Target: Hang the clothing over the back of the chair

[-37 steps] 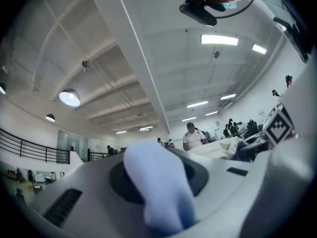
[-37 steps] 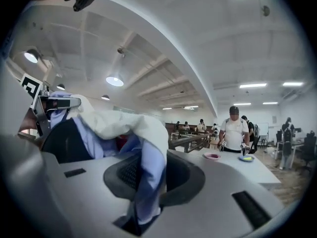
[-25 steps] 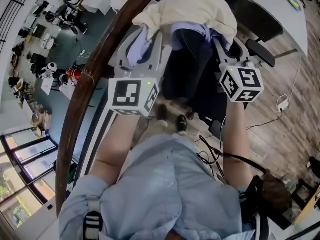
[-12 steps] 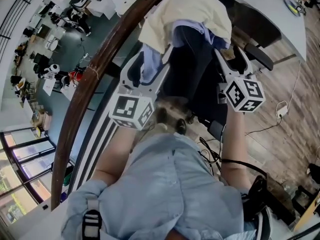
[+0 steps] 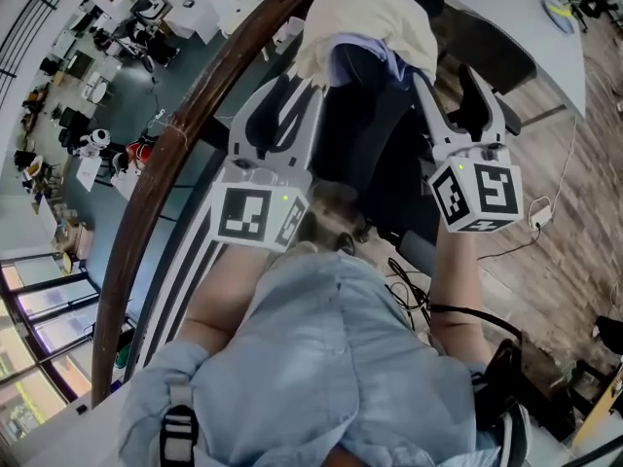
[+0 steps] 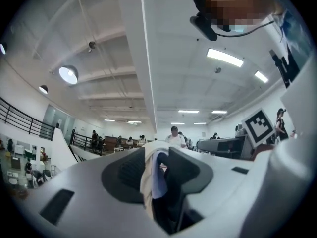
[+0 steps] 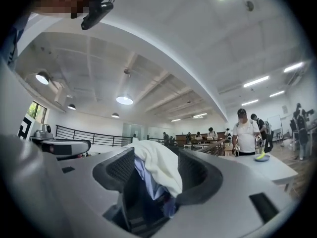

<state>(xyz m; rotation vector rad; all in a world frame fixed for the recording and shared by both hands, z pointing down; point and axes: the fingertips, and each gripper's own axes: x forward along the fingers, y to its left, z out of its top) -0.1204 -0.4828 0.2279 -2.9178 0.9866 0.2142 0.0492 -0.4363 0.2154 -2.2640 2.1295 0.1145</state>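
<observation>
A cream garment with a lavender lining (image 5: 375, 13) lies draped over the top of the black chair back (image 5: 365, 134). My left gripper (image 5: 290, 95) hovers just left of the chair. Its jaws stand apart and are closing, with nothing pinched between them. To the right of the chair back my right gripper (image 5: 450, 81) is held up, its jaws wide and closing slightly, also empty. In the left gripper view the garment (image 6: 148, 172) hangs beyond the jaws. It also shows beyond the jaws in the right gripper view, where the garment (image 7: 158, 167) sits on the dark chair (image 7: 143, 202).
A curved brown handrail (image 5: 185, 134) runs along the left, with a lower floor of desks beyond it. A white table (image 5: 526, 8) and the chair's armrest (image 5: 506, 100) lie at the right. Cables (image 5: 550, 202) trail on the wood floor. A person (image 7: 245, 133) stands behind.
Both grippers opened and drew back from the garment, rising toward me. The left one let the lavender cloth slip out of its jaws. The garment stays on the chair back.
</observation>
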